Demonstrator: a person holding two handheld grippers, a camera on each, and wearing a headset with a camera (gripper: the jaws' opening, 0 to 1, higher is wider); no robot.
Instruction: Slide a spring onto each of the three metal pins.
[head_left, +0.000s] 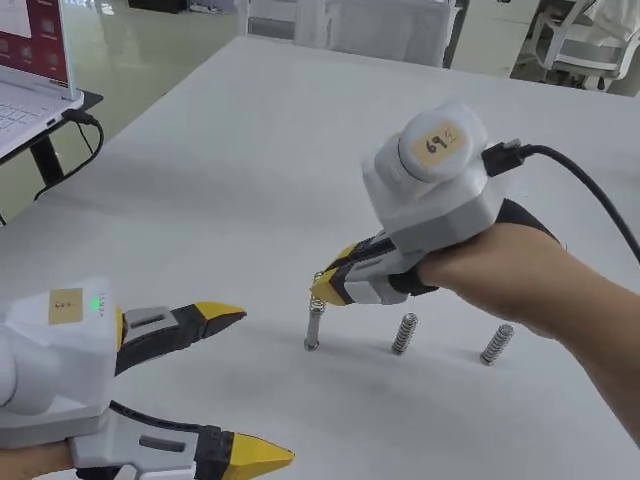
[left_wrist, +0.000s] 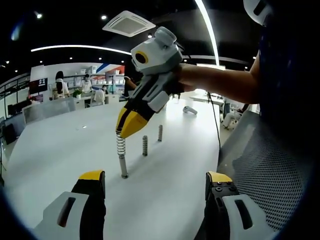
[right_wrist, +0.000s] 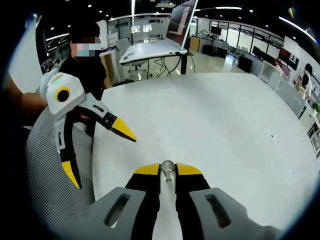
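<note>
Head view, centre: right gripper (head_left: 325, 288) in a hand, jaws pressed together on a spring (left_wrist: 120, 142). Gripped near the upper end, spring upright, lower end meeting the top of the left pin (head_left: 314, 328); cannot tell whether any coils overlap the pin. Bare shaft below, down to the white table (head_left: 250, 180). Right gripper view, bottom centre: spring seen end-on between the yellow tips, pinched from both sides. Head view, lower centre, right of that pin: second spring (head_left: 404, 333), then third spring (head_left: 497, 343) further right. Both standing, leaning slightly, apart from each other and from the gripper; pins inside them too small to make out. Head view, lower left: left gripper (head_left: 262, 385), jaws spread wide, tips pointing right, near the pin but not touching. Left gripper view, bottom: yellow tips far apart, pin and spring above them, left of centre. Black cable (head_left: 580, 185) off the right gripper toward the right edge. Laptop (head_left: 30, 60) at upper left, off the table.
</note>
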